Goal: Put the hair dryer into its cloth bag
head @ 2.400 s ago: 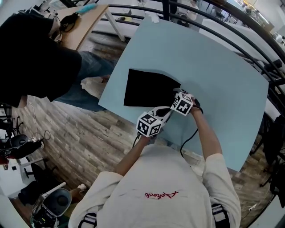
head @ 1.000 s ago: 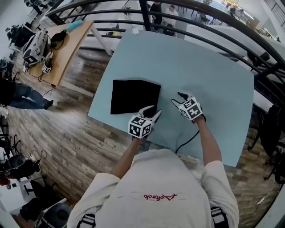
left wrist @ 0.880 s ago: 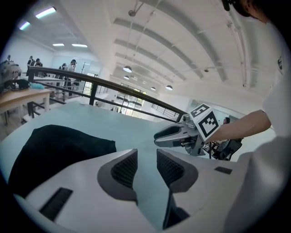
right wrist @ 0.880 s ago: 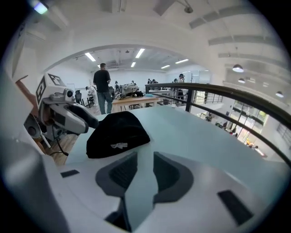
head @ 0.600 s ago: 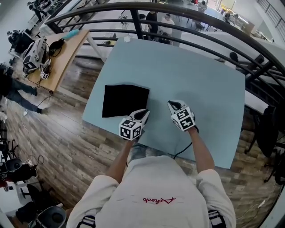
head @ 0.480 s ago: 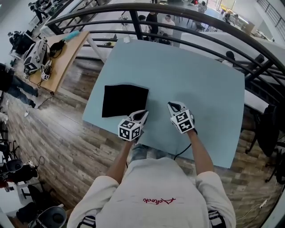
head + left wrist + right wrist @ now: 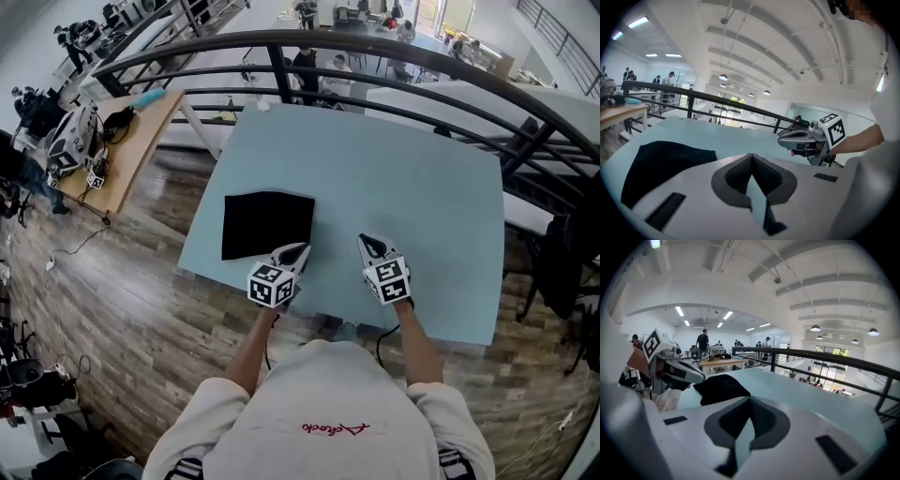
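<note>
The black cloth bag (image 7: 267,223) lies on the blue table (image 7: 403,178), just ahead of the left gripper (image 7: 299,249). No hair dryer shows, so it is likely tucked inside. The left gripper and the right gripper (image 7: 366,241) are both pinched shut on nothing and held off the table, so the job looks done.

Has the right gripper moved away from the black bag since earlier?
Yes. The right gripper was at the right edge of the black bag; now it is apart from it, drawn back toward the near edge of the blue table, jaws shut.
</note>
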The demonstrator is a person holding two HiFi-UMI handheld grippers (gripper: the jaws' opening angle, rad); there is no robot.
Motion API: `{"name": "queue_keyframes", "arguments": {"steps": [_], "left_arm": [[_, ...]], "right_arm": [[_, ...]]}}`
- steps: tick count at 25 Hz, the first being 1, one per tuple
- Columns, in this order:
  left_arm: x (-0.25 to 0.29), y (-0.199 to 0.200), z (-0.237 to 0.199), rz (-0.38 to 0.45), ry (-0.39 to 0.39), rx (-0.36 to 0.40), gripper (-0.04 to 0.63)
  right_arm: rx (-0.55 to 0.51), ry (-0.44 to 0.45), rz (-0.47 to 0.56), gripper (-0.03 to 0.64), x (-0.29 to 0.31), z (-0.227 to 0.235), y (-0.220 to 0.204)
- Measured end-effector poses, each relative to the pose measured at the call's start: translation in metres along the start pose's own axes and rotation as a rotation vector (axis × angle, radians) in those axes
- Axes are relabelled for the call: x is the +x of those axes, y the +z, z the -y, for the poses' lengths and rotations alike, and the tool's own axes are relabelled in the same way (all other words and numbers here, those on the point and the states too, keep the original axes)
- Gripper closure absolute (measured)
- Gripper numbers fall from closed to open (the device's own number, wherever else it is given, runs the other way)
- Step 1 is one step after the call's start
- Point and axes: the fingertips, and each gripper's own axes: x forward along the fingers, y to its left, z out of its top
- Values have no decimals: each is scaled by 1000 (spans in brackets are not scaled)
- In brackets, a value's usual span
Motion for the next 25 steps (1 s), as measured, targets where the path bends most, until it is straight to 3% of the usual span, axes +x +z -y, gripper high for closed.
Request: {"name": "queue_keyframes", "arguments": {"steps": [5,16,25], "left_arm": [[-60,-6,-14,50,-8,-15,589],[-156,-22,-22,103,-40,5,589],[-188,-47,16,104,-46,9,589]], "right_arm": [[126,-72,83,601,-18,-37,21],[144,-155,136,601,-55,-131,35],[160,-175,133,601,-106,-158,14]]}}
